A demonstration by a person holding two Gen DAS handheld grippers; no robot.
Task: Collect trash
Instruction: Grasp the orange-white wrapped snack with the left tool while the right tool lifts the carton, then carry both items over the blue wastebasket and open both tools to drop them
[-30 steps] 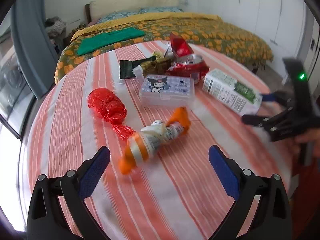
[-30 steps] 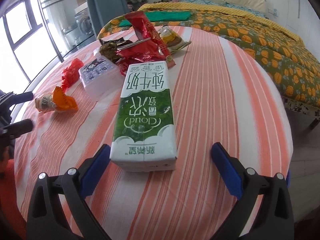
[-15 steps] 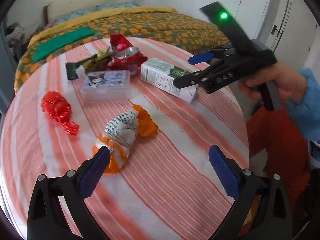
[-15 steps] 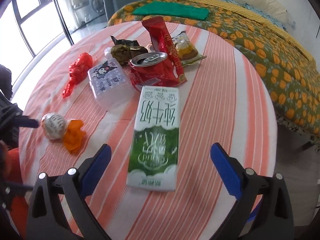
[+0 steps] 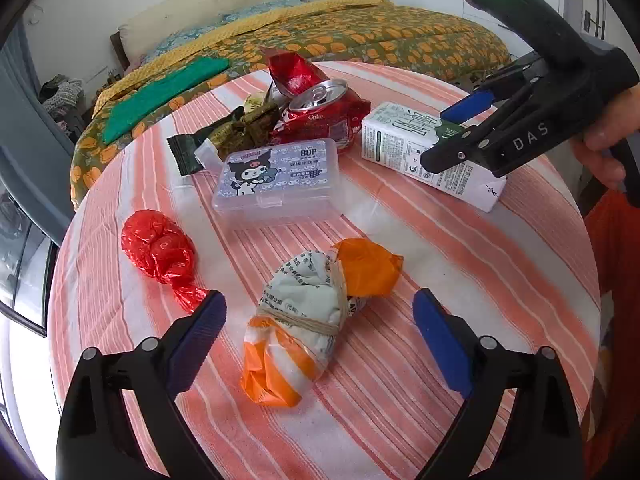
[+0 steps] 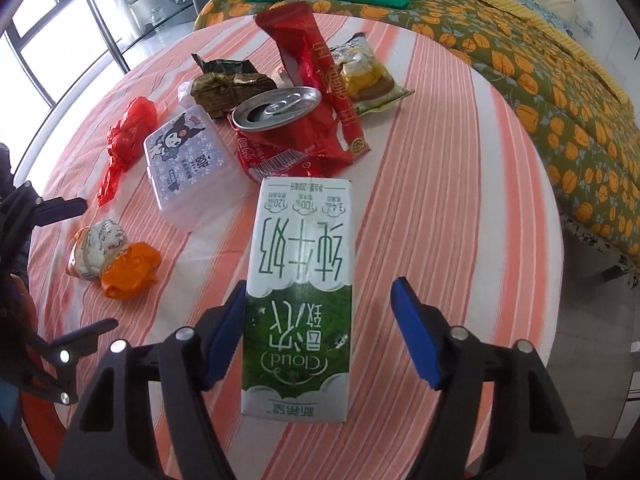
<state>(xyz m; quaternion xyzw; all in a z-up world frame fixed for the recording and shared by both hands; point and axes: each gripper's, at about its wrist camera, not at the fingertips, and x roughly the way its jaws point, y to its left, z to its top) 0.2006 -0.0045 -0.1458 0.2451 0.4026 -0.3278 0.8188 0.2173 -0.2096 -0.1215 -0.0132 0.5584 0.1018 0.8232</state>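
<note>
Left wrist view: the left gripper [image 5: 318,320] is seen narrowing around the orange-and-white wrapped bundle [image 5: 316,316], which now lies between the blue pads without being touched; a second ago the bundle lay ahead of jaws held wider. The clear plastic box [image 5: 280,176], the landmark on the striped round table [image 5: 460,248], is just beyond the bundle, with the red crumpled bag [image 5: 160,252] to its left. The right gripper [image 5: 460,132], formerly low at the frame's right edge, is now raised over the milk carton [image 5: 400,140], right of the box.

Right wrist view: the right gripper [image 6: 320,332] is closing, the milk carton [image 6: 300,292] bracketed more tightly than before. One pad meets the carton's edge; the other stands clear. The crushed cola can [image 6: 276,108] lies just behind the clear plastic box [image 6: 184,160].
</note>
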